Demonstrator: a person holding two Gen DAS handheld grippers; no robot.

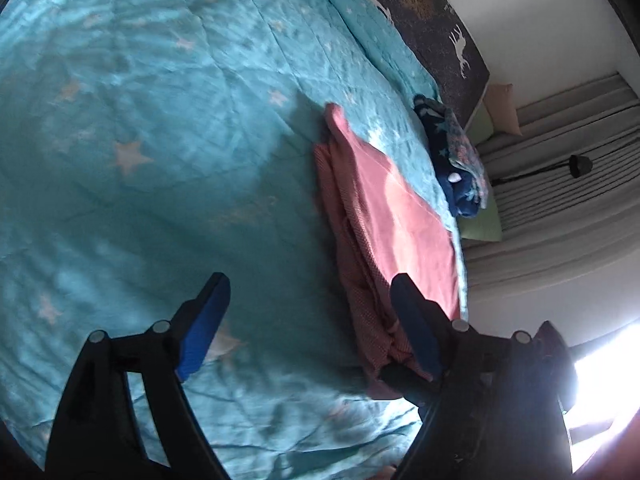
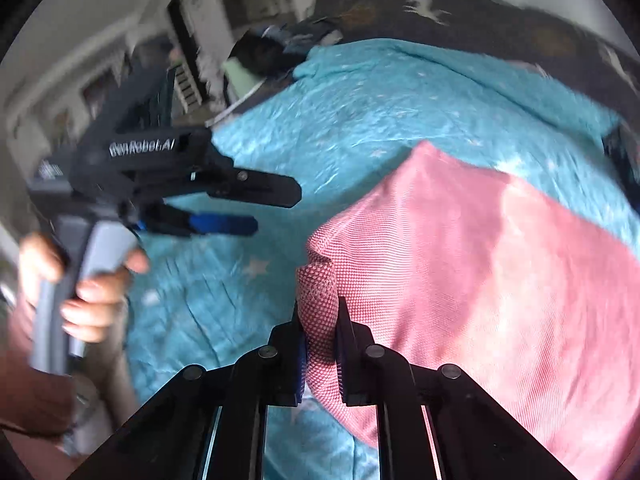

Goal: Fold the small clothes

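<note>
Right wrist view: the right hand-held gripper (image 2: 320,344) is pinching a bunched fold at the near corner of the pink knitted garment (image 2: 460,260), its two black fingers drawn close together with a thick roll of the textured cloth squeezed between the blue pads. Holding the doubled edge there is probably meant to keep the layers from slipping apart while the fold is being carried over. The rest of the pink garment is spreading away from that pinch, lying flat on the turquoise star-printed quilt (image 2: 360,112) that is covering the bed.

To the left of the pink garment in this view, the left hand-held gripper (image 2: 276,208) is hanging above the quilt, clear of the cloth, with a person's hand (image 2: 88,296) wrapping its grey handle. In the left wrist view its fingers (image 1: 208,320) are standing wide apart with nothing between them; the right one is showing in front of the pink garment's crumpled near edge (image 1: 400,220), whether touching it I cannot tell. It is likely standing free so it can go for another edge of the garment.

Beyond the pink garment, at the far edge of the bed, a dark blue star-patterned bundle of cloth (image 1: 456,152) is sitting, likely set out of the folding space. Behind that, grey curtains (image 1: 560,200) are hanging.
</note>
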